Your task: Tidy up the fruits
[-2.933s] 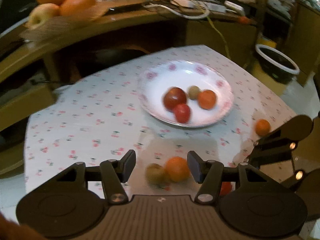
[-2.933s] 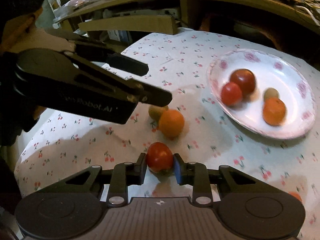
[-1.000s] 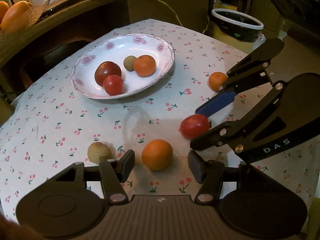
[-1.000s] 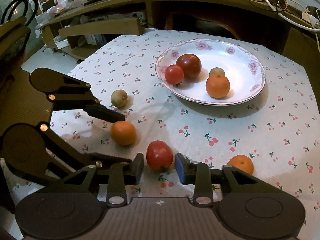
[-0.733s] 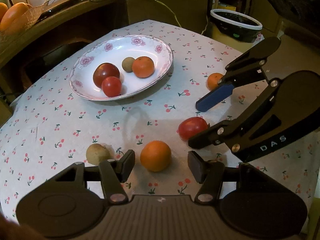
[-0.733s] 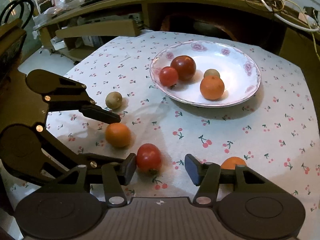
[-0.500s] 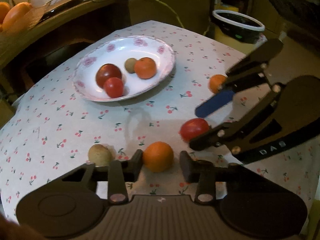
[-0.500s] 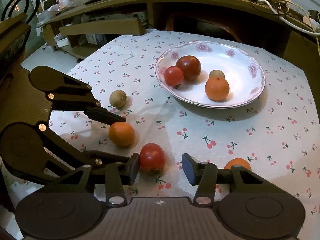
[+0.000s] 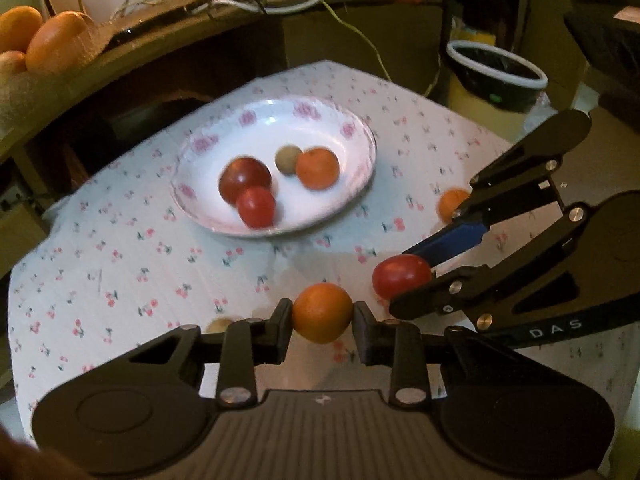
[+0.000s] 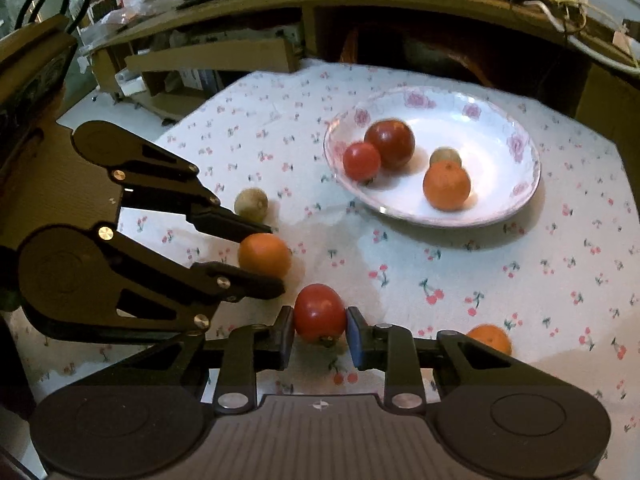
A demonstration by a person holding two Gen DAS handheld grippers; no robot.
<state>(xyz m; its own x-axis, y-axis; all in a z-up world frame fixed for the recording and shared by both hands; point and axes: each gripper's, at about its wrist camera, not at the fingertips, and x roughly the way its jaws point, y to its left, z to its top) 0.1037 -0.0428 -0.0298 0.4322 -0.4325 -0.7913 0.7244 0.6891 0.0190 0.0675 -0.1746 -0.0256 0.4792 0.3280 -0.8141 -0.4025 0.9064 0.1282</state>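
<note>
My left gripper (image 9: 322, 322) is shut on an orange (image 9: 322, 312); it shows in the right wrist view (image 10: 264, 254) too. My right gripper (image 10: 320, 334) is shut on a red tomato (image 10: 319, 312), also seen from the left wrist (image 9: 401, 275). A white floral plate (image 9: 356, 136) (image 10: 520, 148) holds two red tomatoes, an orange and a small brown fruit. A small brown fruit (image 10: 251, 203) (image 9: 219, 325) lies on the cloth left of my left gripper. Another orange (image 10: 490, 338) (image 9: 452, 202) lies on the cloth at the right.
The table has a cherry-print cloth (image 10: 440, 272). A wooden desk (image 9: 168, 48) with cables stands behind it, with a basket of oranges (image 9: 48, 36) at the left. A black bin with a white rim (image 9: 496, 76) stands at the far right.
Both grippers were open around their fruit and have closed: the left on the orange, the right on the red tomato. The left gripper's view has tilted and moved slightly.
</note>
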